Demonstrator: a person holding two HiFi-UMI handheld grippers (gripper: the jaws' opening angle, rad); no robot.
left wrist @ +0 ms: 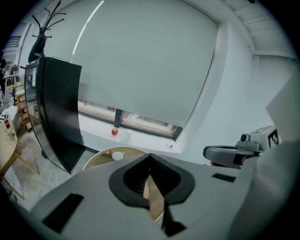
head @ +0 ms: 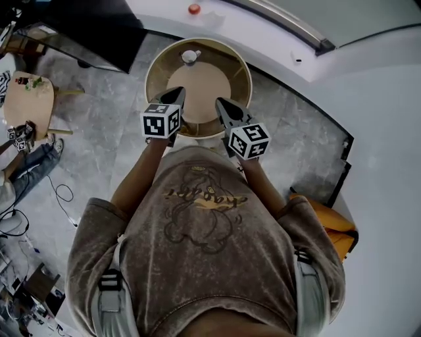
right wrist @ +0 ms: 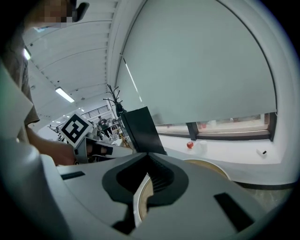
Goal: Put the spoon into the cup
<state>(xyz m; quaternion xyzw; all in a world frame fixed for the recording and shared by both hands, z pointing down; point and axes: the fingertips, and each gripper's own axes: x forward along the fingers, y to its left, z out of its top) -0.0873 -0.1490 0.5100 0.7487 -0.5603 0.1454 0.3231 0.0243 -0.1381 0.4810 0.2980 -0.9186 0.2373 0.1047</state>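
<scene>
Tan, round wooden table [head: 204, 85] with a pale rim, seen from the head view on a grey marbled floor [head: 112, 92], just below a white window sill [head: 250, 29]. The small white cup [head: 191, 56] stands upright on the far part of the tabletop, near the rim on the sill side. The left gripper view shows it from lower down as a pale disc. The spoon is too small to make out in any view.

You hold both tools over the near half of the table, pointing toward the sill and well apart from the cup.

- **Left:** your grey left gripper [head: 176, 93], which carries a black-and-white marker cube, has its jaws brought fully together. Nothing lies between them.
- **Right:** your grey right gripper [head: 220, 103] is just beside it. Its tips likewise meet in its own view, and it is empty.

A small red ball [head: 194, 9] rests on the sill beyond the cup. A tall black panel [head: 85, 26] stands on the floor to the left of the table. An orange bag [head: 329, 227] lies at your right side.
</scene>
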